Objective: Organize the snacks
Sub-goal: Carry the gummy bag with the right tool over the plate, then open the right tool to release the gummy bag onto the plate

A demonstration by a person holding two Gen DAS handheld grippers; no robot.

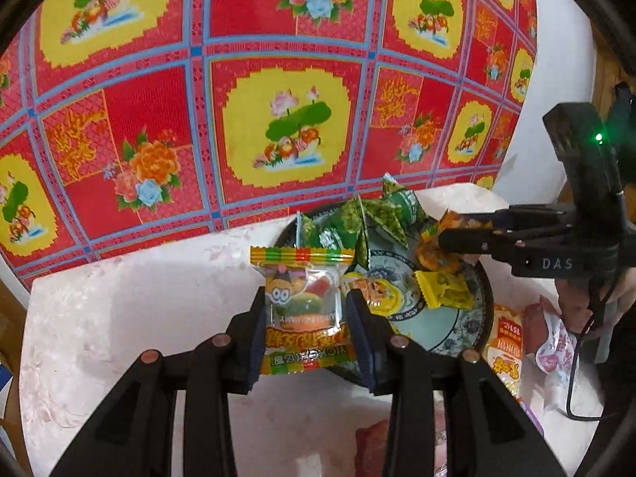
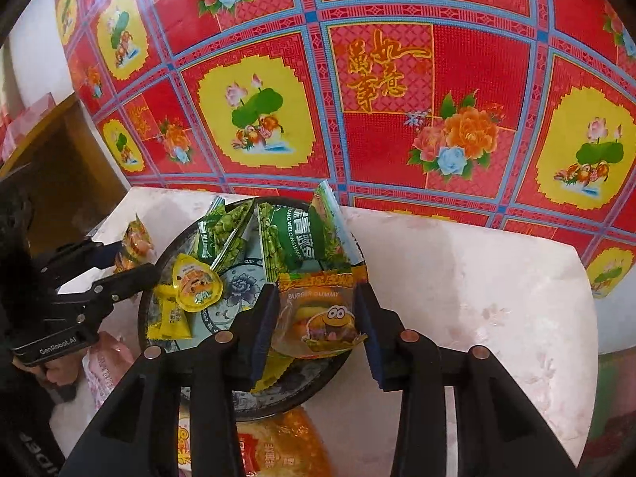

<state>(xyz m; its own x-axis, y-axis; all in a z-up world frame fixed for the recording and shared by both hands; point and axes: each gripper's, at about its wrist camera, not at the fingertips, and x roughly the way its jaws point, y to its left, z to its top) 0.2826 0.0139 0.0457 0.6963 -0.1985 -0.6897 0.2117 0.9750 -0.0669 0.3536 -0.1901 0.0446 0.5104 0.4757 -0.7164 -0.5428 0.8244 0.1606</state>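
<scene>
In the left wrist view my left gripper (image 1: 305, 310) is shut on a burger gummy packet (image 1: 303, 306) at the near left rim of the blue-patterned plate (image 1: 449, 330). In the right wrist view my right gripper (image 2: 318, 318) is shut on a second burger gummy packet (image 2: 322, 314) over the plate (image 2: 234, 286). The plate holds green pea packets (image 1: 357, 218) (image 2: 294, 234), a yellow jelly cup (image 1: 381, 294) (image 2: 195, 282) and a yellow candy (image 1: 445, 288) (image 2: 169, 318). Each gripper shows in the other's view, the right one (image 1: 445, 238), the left one (image 2: 131, 258).
The plate sits on a pale marble tabletop (image 1: 131, 302) against a red and yellow floral cloth (image 1: 278, 79). More snack bags lie at the near edge: an orange bag (image 1: 505, 342) (image 2: 278, 449) and pink wrappers (image 1: 552, 342) (image 2: 107, 361).
</scene>
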